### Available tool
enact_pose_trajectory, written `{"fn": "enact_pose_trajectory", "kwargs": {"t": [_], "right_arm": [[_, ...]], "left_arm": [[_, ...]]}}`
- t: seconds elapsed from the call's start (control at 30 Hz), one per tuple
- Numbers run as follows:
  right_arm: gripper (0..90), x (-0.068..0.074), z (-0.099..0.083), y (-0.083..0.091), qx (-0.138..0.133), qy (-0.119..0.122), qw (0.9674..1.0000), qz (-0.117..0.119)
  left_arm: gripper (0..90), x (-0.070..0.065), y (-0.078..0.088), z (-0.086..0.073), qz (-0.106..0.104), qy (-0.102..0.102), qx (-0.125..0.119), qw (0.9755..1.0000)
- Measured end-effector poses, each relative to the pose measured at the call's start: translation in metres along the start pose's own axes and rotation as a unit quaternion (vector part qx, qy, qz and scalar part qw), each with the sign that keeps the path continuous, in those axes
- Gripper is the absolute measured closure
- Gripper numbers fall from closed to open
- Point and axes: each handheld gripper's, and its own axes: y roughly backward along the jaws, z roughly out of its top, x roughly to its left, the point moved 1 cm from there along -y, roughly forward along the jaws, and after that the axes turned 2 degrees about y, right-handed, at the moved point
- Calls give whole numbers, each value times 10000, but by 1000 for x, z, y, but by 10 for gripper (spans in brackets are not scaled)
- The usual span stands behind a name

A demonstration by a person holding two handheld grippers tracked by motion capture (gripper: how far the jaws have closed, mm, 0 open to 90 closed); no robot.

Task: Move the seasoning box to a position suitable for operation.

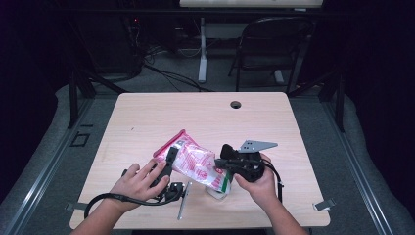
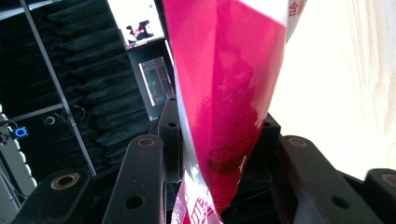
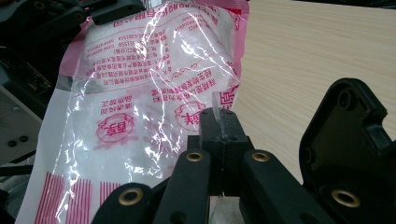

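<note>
On the pale wooden table [image 1: 147,117], a pink-printed bag [image 1: 193,161]; dark room behind.

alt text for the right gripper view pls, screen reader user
The right tool, jaws shut, pinches the clear edge of a pink-and-white printed plastic bag of white contents, held over a light wooden table. The left tool grips the bag's far end.
</note>
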Motion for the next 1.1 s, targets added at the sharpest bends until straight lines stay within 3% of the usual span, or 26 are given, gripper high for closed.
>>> {"fn": "enact_pose_trajectory", "kwargs": {"t": [0.7, 0.73, 1.1], "right_arm": [[900, -4, -4, 1, 167, -100, 9998, 81], [900, -4, -4, 1, 188, -83, 9998, 73], [900, -6, -5, 0, 210, -63, 9998, -39]], "left_arm": [[669, 1, 0, 1, 72, -247, -9, 9997], [670, 1, 0, 1, 2, -218, 23, 9998], [683, 2, -2, 4, 66, -341, -2, 9994]]}}
